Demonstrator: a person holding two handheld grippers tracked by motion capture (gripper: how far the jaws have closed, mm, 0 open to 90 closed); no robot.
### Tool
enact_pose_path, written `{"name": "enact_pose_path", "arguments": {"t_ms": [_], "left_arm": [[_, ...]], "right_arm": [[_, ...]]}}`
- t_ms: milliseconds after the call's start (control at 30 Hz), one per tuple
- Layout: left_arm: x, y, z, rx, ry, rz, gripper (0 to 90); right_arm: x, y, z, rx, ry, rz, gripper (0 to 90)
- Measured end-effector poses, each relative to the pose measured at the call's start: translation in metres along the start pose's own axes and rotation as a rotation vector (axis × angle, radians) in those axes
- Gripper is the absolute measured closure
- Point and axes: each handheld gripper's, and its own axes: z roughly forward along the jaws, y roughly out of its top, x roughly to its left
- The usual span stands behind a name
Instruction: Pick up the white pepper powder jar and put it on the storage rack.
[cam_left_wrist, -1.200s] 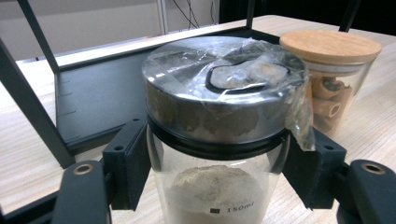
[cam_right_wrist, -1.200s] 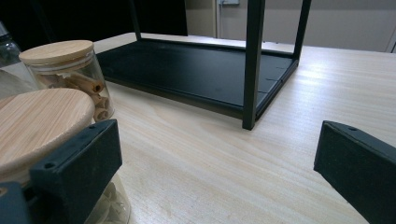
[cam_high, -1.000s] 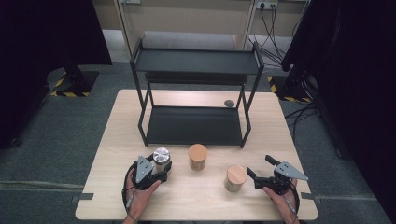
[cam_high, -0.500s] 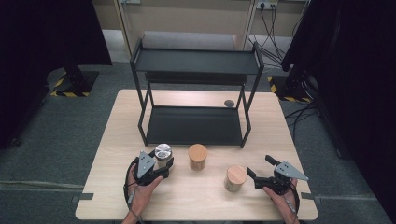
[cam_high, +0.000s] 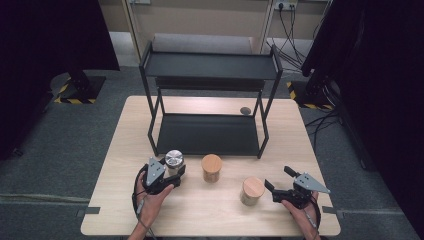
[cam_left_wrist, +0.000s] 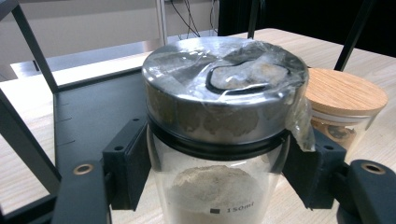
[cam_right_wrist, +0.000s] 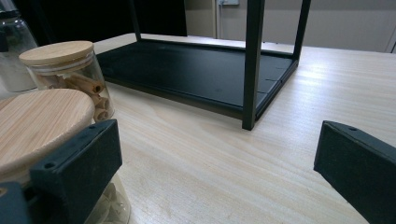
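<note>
So the left hand-held gripper (cam_high: 170, 172) is clamped on the steel-lidded glass jar of powder (cam_left_wrist: 219, 140) near the worktop's (cam_high: 200, 220) front-left corner, gripped just under the lid, probably for shelving it on the black metal rack (cam_high: 207, 132); the right hand-held gripper (cam_high: 280, 180) waits with jaws apart beside a bamboo-lidded glass jar (cam_high: 252, 191).

The left hand (cam_high: 150, 200) reaches in from the bottom edge and grips the left gripper (cam_high: 167, 172), whose jaws are closed tight around a jar (cam_high: 174, 161), one pad (cam_left_wrist: 128, 163) against each side of the glass. The right hand (cam_high: 300, 212) holds the right gripper (cam_high: 277, 179) low and level, its jaws spread wide with nothing between them.
</note>
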Motion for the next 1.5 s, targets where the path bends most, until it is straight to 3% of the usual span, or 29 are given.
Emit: {"name": "enact_pose_path", "arguments": {"t_ms": [1500], "left_arm": [[0.009, 0.017, 0.025, 0.010, 0.018, -0.014, 30.8]], "right_arm": [[-0.001, 0.000, 0.000, -0.001, 0.004, -0.001, 1.1]]}}
